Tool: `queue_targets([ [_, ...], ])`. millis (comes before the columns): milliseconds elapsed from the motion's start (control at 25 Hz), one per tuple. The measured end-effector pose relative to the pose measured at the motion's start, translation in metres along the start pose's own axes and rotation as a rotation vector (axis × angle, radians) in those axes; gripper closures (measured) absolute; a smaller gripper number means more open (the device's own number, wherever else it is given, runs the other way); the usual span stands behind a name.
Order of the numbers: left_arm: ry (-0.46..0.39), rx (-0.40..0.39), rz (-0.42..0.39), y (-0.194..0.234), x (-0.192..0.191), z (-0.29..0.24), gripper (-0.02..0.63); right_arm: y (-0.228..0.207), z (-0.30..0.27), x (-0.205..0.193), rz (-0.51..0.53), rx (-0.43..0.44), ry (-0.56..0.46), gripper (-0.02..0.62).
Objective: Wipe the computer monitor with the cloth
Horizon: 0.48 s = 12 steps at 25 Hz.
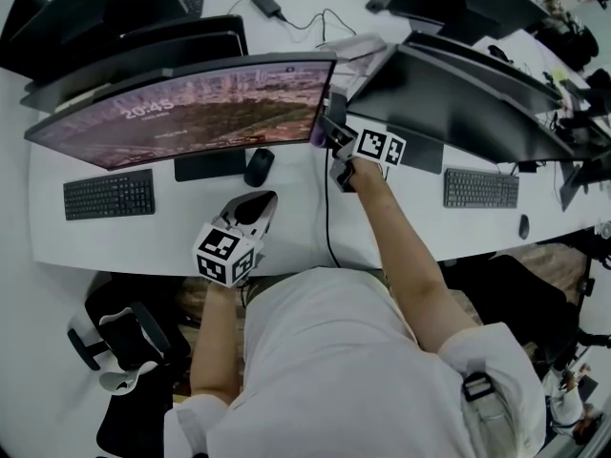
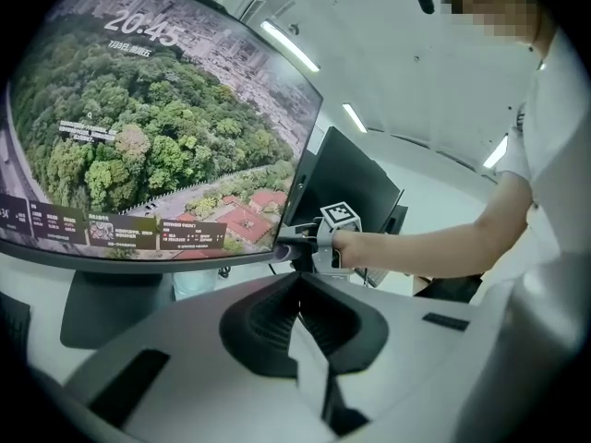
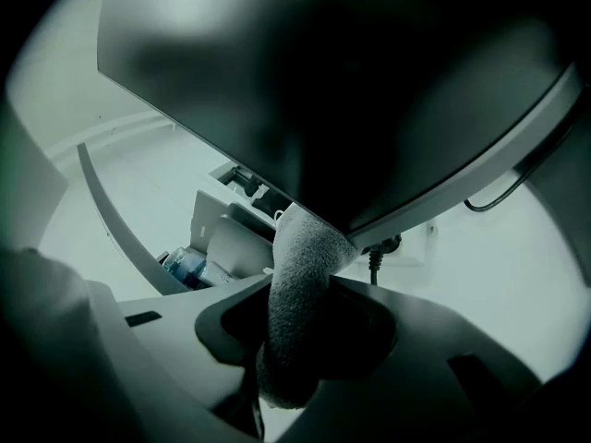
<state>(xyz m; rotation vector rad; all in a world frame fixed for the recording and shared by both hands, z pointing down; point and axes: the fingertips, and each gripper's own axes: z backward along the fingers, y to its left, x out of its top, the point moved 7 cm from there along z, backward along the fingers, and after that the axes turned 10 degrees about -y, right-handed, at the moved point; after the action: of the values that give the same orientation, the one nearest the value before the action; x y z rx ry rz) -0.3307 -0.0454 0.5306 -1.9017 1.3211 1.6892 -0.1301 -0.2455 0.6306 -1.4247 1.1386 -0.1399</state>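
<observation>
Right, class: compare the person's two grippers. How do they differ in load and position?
The right gripper is shut on the cloth; the left gripper is shut on nothing. The right gripper is up at the lit monitor's right edge; the left gripper hangs low over the desk. Both carry marker cubes.

White desk (image 1: 286,232): long, curved front edge, spans head view. Black keyboard (image 1: 109,195) at left; black mouse (image 1: 258,166) near centre; second keyboard (image 1: 480,188) and second mouse (image 1: 523,225) at right. Dark unlit screens (image 1: 468,89) in row on right half; further dark screens (image 1: 86,12) at upper left. Power brick (image 1: 265,4) with black cable at far edge. Black-and-white office chair (image 1: 129,342) at lower left, clear of desk. Ceiling white; strip lights (image 2: 288,44) lit, long, several in parallel
</observation>
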Motion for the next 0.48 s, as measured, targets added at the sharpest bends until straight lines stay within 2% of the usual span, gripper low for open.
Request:
queue_targets([
  [480, -0.019, -0.022, -0.02, -0.01, 0.009, -0.007, 0.607, 0.01, 0.018, 0.011, 0.064, -0.013, -0.037, 0.468],
])
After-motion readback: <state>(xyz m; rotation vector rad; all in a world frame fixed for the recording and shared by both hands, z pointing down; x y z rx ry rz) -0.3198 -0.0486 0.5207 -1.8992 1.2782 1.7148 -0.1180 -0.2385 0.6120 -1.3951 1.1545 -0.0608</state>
